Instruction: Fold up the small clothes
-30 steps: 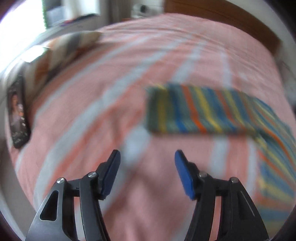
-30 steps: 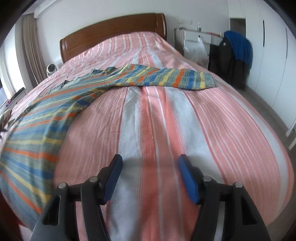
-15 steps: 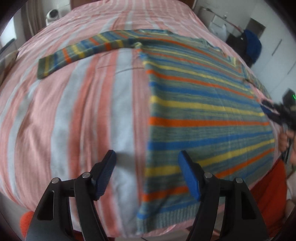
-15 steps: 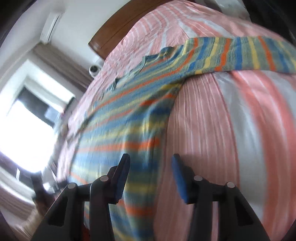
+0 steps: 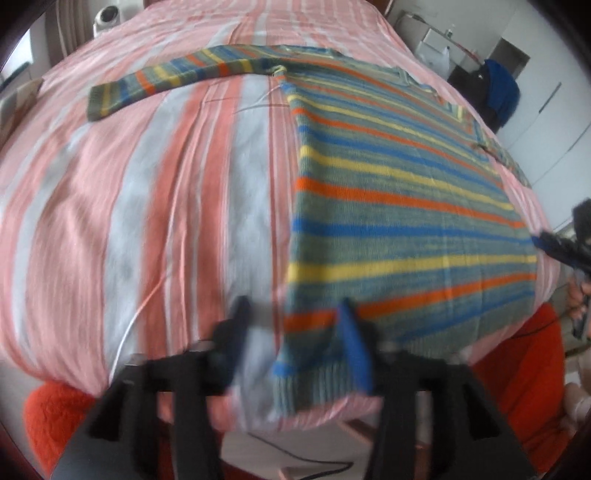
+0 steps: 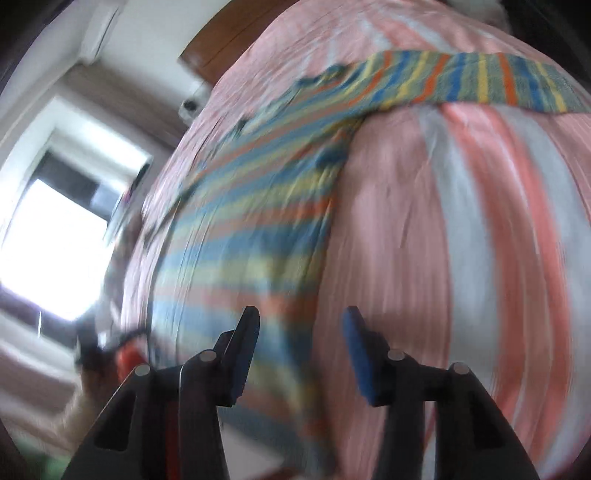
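Note:
A striped knit sweater [image 5: 399,206] in grey-green, blue, yellow and orange lies flat on the bed, one sleeve [image 5: 177,77] stretched out to the far left. My left gripper [image 5: 295,339] is open, its jaws on either side of the sweater's near left hem corner at the bed's edge. My right gripper [image 6: 301,347] is open over the sweater's [image 6: 251,240] opposite side edge, with the other sleeve [image 6: 480,79] stretched across the far right. The right gripper also shows in the left wrist view [image 5: 557,247] at the sweater's right edge.
The bed [image 5: 147,206] has a pink, orange and white striped cover. A wooden headboard [image 6: 229,33] stands at the far end, a bright window [image 6: 48,243] to the left. Dark and blue clothes [image 5: 498,92] hang at the far right. Orange-red fabric [image 5: 532,387] sits below the bed's near edge.
Both grippers have dropped lower and closer to the sweater's near hem. The left jaws now straddle the hem corner. Both stay open.

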The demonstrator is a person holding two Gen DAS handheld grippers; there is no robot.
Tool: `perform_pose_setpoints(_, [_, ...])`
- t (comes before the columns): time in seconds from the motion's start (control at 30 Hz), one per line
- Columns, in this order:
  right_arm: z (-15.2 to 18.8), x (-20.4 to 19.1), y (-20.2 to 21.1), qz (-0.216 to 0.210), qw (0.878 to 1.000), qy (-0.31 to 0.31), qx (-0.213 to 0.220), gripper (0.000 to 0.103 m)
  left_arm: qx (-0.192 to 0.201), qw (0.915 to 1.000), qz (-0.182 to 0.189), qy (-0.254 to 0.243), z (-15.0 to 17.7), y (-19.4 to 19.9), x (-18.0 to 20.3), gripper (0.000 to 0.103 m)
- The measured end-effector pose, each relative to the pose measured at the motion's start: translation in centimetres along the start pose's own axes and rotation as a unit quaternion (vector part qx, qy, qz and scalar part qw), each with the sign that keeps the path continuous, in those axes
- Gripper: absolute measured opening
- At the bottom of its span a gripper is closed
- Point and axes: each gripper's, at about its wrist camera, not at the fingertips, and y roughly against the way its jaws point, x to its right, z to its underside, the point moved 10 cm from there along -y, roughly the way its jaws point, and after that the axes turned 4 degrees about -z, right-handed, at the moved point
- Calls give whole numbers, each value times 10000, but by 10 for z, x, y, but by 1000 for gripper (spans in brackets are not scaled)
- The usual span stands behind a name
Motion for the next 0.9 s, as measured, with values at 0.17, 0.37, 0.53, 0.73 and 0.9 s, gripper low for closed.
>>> perform_pose_setpoints(0.17, [72, -8, -14, 432, 9961, 475, -610, 33, -185, 9989, -218, -376, 19, -15, 18, 4])
perform_pose_setpoints(0.37, [81, -14, 18, 630, 9972, 312, -240, 4, -140, 9993, 217, -263, 36, 24, 16, 2])
perform_pose_setpoints(0.53, [86, 1, 16, 1015, 9937, 232, -405, 4, -447, 9987, 177, -178, 57, 4, 14, 3])
perform_pose_setpoints(0.73, [87, 9, -14, 1262, 9909, 262, -399, 16, -398, 9985, -259, -256, 53, -4, 12, 31])
perform_pose_setpoints(0.9, [88, -2, 18, 1531, 9862, 634, 56, 52, 393, 9981, -481, 33, 32, 41, -4, 76])
